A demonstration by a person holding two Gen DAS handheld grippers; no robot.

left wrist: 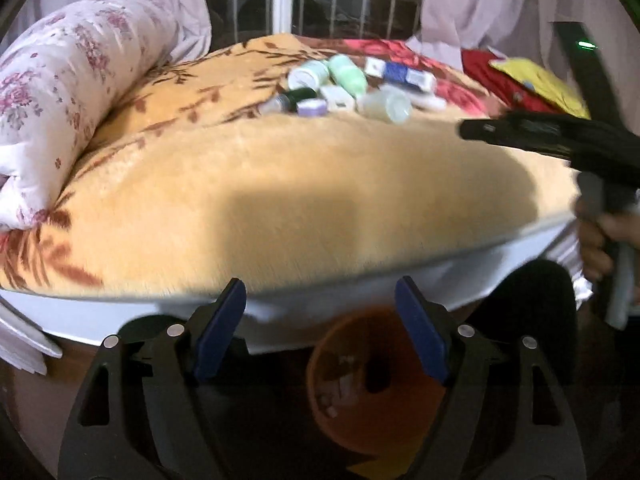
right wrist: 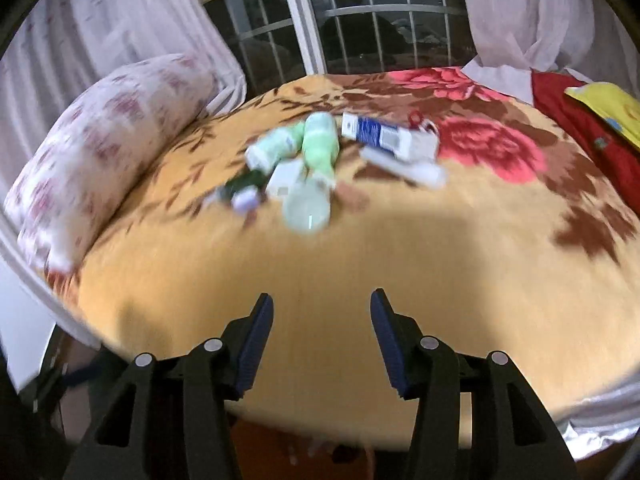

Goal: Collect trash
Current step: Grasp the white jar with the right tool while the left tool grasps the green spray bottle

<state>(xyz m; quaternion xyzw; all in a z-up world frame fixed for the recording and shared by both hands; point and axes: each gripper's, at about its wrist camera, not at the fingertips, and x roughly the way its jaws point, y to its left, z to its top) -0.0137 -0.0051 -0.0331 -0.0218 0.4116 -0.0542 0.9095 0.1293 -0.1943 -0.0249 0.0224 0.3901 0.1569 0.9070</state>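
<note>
A pile of trash lies on the far part of the orange floral blanket (left wrist: 280, 184): green bottles (left wrist: 347, 73), a blue and white box (left wrist: 400, 74), a clear cup (left wrist: 390, 104) and small containers. The right wrist view shows the same pile, with the green bottles (right wrist: 318, 142), the box (right wrist: 388, 136) and the cup (right wrist: 306, 208). My left gripper (left wrist: 320, 312) is open with nothing in it, over the bed's near edge and above an orange bin (left wrist: 372, 380) on the floor. My right gripper (right wrist: 322, 332) is open and empty over the blanket (right wrist: 360, 260), well short of the pile.
A rolled floral quilt (left wrist: 68, 92) lies along the bed's left side. Red and yellow cloth (left wrist: 532, 84) sits at the right. A barred window (right wrist: 340, 24) and curtains stand behind the bed. The other gripper (left wrist: 560, 140) and a hand (left wrist: 596, 248) show at right in the left wrist view.
</note>
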